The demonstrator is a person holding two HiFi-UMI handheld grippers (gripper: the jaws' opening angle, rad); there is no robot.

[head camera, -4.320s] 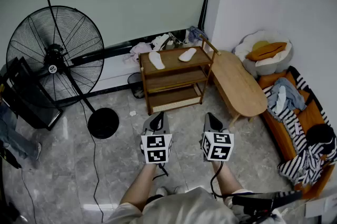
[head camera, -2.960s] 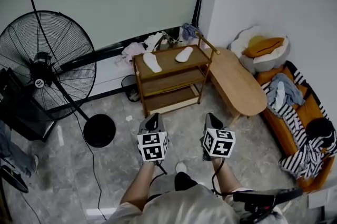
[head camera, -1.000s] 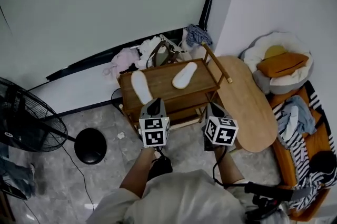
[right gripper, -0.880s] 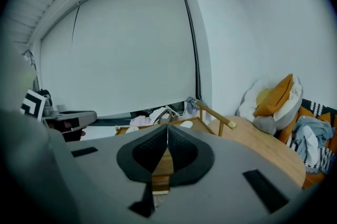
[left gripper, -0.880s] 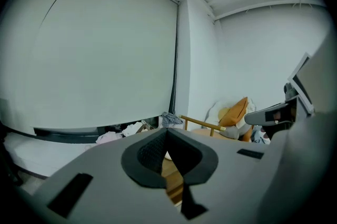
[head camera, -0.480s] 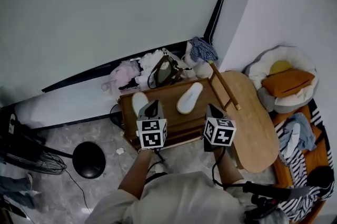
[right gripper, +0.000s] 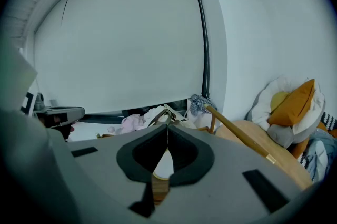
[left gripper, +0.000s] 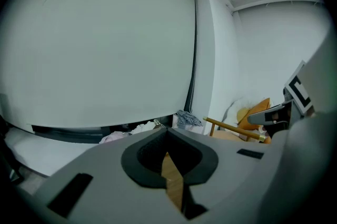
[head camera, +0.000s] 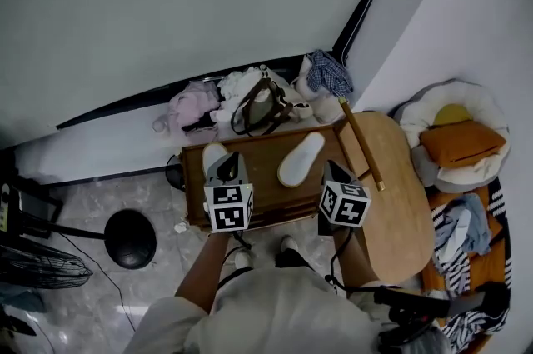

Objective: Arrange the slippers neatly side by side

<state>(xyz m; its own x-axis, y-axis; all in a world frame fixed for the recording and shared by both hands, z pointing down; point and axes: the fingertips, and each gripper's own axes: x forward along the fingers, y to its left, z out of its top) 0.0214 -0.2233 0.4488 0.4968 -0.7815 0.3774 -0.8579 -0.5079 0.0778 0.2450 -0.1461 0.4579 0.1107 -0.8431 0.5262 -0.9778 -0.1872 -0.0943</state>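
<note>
Two white slippers lie apart on the top of a wooden shelf cart (head camera: 265,177). The right slipper (head camera: 301,159) lies at an angle near the middle. The left slipper (head camera: 213,154) is partly hidden behind my left gripper (head camera: 226,162). My left gripper (left gripper: 167,133) hangs over the cart's front left, shut and holding nothing. My right gripper (head camera: 332,170) is over the cart's front right, just right of the angled slipper, also shut and holding nothing. In the right gripper view that slipper (right gripper: 163,162) shows through the gap below the closed tips of the right gripper (right gripper: 167,129).
A wooden rail (head camera: 360,144) runs along the cart's right side. An oval wooden table (head camera: 404,202) stands right of it. Clothes and a bag (head camera: 254,98) are piled behind the cart by the wall. A fan base (head camera: 131,237) sits on the floor at left; cushions (head camera: 462,140) lie at right.
The person has walked up to the cart, so both grippers now hang over its front edge. The left gripper now covers part of the left slipper. Both jaws stay shut.
</note>
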